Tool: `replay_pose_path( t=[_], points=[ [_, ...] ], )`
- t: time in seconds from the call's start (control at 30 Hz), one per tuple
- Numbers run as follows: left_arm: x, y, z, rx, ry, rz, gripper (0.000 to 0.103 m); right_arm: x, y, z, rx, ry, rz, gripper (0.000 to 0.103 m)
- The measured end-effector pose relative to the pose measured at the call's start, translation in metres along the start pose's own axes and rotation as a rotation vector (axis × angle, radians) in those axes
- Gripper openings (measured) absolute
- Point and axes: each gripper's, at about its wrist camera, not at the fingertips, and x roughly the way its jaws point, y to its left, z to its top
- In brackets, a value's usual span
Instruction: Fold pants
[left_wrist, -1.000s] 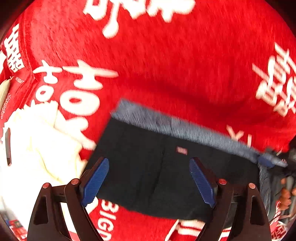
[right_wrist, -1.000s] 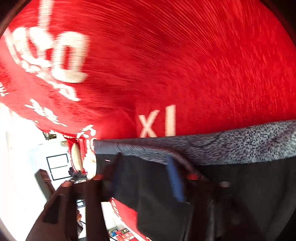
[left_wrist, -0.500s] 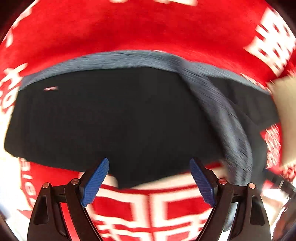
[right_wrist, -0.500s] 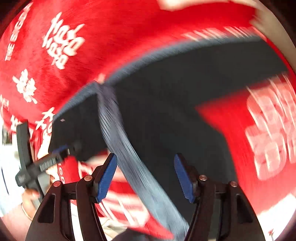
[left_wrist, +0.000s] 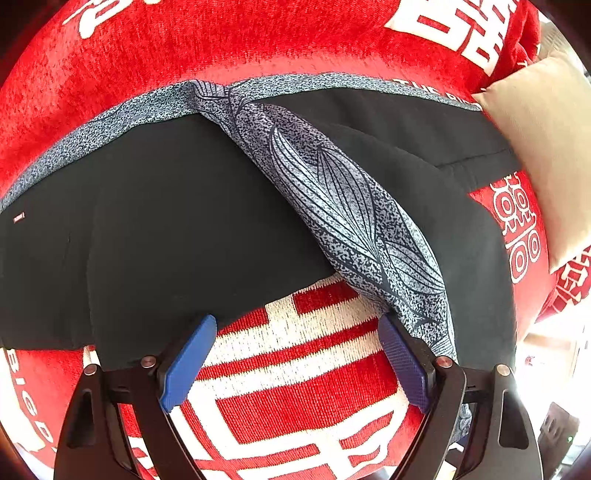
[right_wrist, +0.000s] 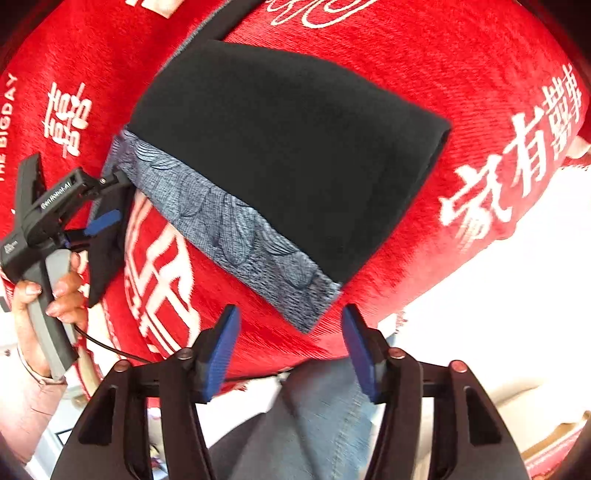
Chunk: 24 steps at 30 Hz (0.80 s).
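Black pants (left_wrist: 177, 221) with a grey patterned side band (left_wrist: 343, 206) lie folded on a red blanket (left_wrist: 295, 387). One leg is folded across at an angle. My left gripper (left_wrist: 295, 354) is open and empty, just off the pants' near edge. In the right wrist view the pants (right_wrist: 288, 147) show a folded leg with the grey band (right_wrist: 229, 229) along its near side. My right gripper (right_wrist: 291, 343) is open and empty, just short of the band's corner. The left gripper (right_wrist: 107, 206) also shows there, at the pants' left edge.
The red blanket (right_wrist: 424, 55) carries white characters. A beige cushion (left_wrist: 546, 147) lies at the right of the pants. The blanket's front edge (right_wrist: 461, 273) drops off to the right. The person's jeans (right_wrist: 325, 417) are below my right gripper.
My right gripper has let go of the pants and pulled back toward the near edge. My left gripper has swung to the right along the pants. One leg now lies folded over.
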Motion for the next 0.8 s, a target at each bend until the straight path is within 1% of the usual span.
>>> replay_pose_path(
  t=[0.07,0.1,0.13,0.17,0.2,0.23,0.3,0.4,0.47,0.53,0.6,0.63,0.7,0.73,0.8],
  points=[
    [0.001,-0.001,0.0,0.012,-0.001,0.011,0.089,0.005,0.002,0.003,-0.006,-0.017,0.036,0.053],
    [0.002,-0.004,-0.001,0.014,-0.003,0.017,0.089,0.006,0.001,0.005,-0.007,-0.015,0.041,0.043],
    [0.002,-0.001,-0.001,0.016,-0.005,0.022,0.089,0.012,0.0,0.008,0.0,0.0,0.056,0.031],
    [0.002,-0.001,-0.001,0.021,-0.005,0.033,0.089,0.017,-0.001,0.01,0.01,0.026,0.066,0.003],
    [0.003,-0.001,-0.002,0.024,-0.003,0.04,0.089,0.018,-0.002,0.011,0.02,0.049,0.072,0.003],
    [0.002,-0.003,-0.002,0.025,-0.001,0.046,0.089,0.011,-0.001,0.012,0.022,0.052,0.104,0.003],
    [-0.001,-0.005,-0.002,0.014,-0.004,0.047,0.089,-0.009,0.008,0.019,-0.006,0.036,0.161,0.003],
    [-0.011,-0.013,0.001,-0.02,-0.029,0.058,0.089,-0.051,0.028,0.053,-0.081,-0.003,0.21,0.003],
    [-0.022,-0.012,0.006,-0.044,-0.044,0.072,0.089,-0.079,0.042,0.09,-0.147,-0.033,0.209,0.003],
    [-0.031,-0.013,0.013,-0.071,-0.063,0.094,0.089,-0.106,0.054,0.135,-0.212,-0.067,0.207,0.003],
    [-0.039,-0.015,0.024,-0.091,-0.086,0.119,0.089,-0.124,0.058,0.175,-0.248,-0.094,0.207,0.003],
    [-0.042,-0.018,0.03,-0.105,-0.1,0.136,0.089,-0.133,0.061,0.203,-0.265,-0.109,0.196,0.003],
    [-0.048,-0.009,0.035,-0.126,-0.109,0.152,0.089,-0.143,0.067,0.254,-0.29,-0.132,0.175,0.003],
    [-0.048,-0.009,0.041,-0.137,-0.113,0.162,0.089,-0.141,0.077,0.278,-0.305,-0.145,0.16,0.003],
    [-0.044,-0.011,0.057,-0.153,-0.118,0.193,0.089,-0.141,0.081,0.322,-0.31,-0.154,0.134,0.003]
  ],
)
